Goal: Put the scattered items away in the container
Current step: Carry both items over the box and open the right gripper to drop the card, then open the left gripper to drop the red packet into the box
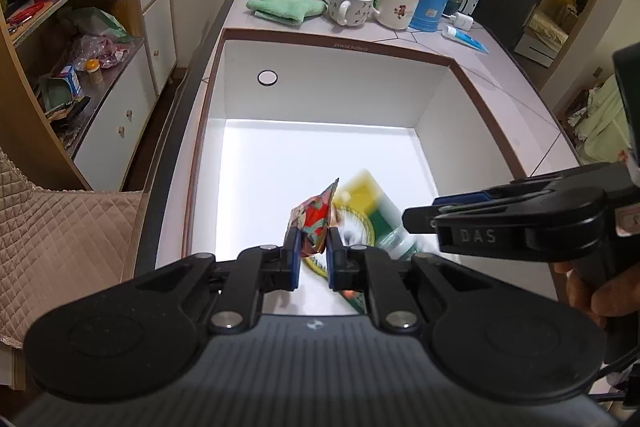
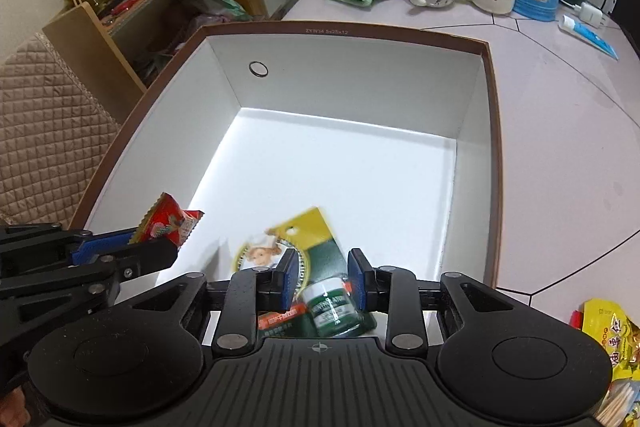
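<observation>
Left wrist: your left gripper (image 1: 312, 247) is clamped on the red packet (image 1: 314, 223), hanging over the box (image 1: 336, 45) floor.
Right wrist: your right gripper (image 2: 322, 281) is part-closed on the green card pack (image 2: 320, 291), also above the floor, long axis pointing away.

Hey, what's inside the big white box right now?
The white box looks empty apart from what the claws hold over it: a red snack packet in the left claw and a green carded jar pack in the right claw. The near floor is hidden.
</observation>
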`<act>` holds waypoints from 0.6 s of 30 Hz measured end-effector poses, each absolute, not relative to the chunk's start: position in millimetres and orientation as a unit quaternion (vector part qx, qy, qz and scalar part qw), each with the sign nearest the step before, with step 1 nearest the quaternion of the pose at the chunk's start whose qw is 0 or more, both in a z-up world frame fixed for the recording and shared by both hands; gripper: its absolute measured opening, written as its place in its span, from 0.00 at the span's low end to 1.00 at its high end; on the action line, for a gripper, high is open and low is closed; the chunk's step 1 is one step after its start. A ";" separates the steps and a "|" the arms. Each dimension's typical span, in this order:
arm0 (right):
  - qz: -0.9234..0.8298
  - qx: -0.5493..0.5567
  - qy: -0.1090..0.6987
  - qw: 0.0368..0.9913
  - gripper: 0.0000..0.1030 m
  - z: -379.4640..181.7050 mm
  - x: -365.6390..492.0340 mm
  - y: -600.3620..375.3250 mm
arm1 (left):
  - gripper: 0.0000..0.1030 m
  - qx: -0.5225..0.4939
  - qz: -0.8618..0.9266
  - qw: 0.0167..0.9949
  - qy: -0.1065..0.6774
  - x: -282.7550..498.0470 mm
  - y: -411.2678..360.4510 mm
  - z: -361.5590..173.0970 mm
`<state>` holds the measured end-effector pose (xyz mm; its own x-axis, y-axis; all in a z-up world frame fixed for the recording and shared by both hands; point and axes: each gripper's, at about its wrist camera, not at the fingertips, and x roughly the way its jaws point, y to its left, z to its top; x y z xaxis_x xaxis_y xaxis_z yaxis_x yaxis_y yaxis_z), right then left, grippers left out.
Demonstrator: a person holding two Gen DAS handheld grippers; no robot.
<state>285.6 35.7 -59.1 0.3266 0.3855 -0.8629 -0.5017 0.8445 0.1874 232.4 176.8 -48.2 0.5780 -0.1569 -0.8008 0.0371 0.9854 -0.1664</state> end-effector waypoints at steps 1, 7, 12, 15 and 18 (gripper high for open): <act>0.275 -0.051 0.512 0.812 0.30 -56.1 284.2 31.9 | 0.10 -0.066 -0.055 0.885 0.457 232.9 176.6 -49.0; 0.271 -0.017 0.500 0.823 0.30 -29.0 273.6 -1.7 | 0.10 -0.066 -0.065 0.881 0.464 234.4 171.1 -50.5; 0.255 0.000 0.500 0.828 0.30 -19.7 268.2 -21.4 | 0.15 -0.067 -0.072 0.877 0.470 233.2 163.4 -49.8; 0.258 0.002 0.505 0.824 0.30 -15.7 264.0 -24.3 | 0.19 -0.062 -0.071 0.878 0.470 230.5 159.5 -47.7; 0.265 -0.005 0.512 0.817 0.30 -13.5 256.6 -23.0 | 0.21 -0.062 -0.070 0.877 0.471 225.4 158.9 -44.6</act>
<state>256.6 -23.0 -13.5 0.3341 0.4288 -0.8393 -0.4383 0.8590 0.2644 225.4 158.9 -44.6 0.5459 -0.1819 -0.8179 0.0642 0.9824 -0.1756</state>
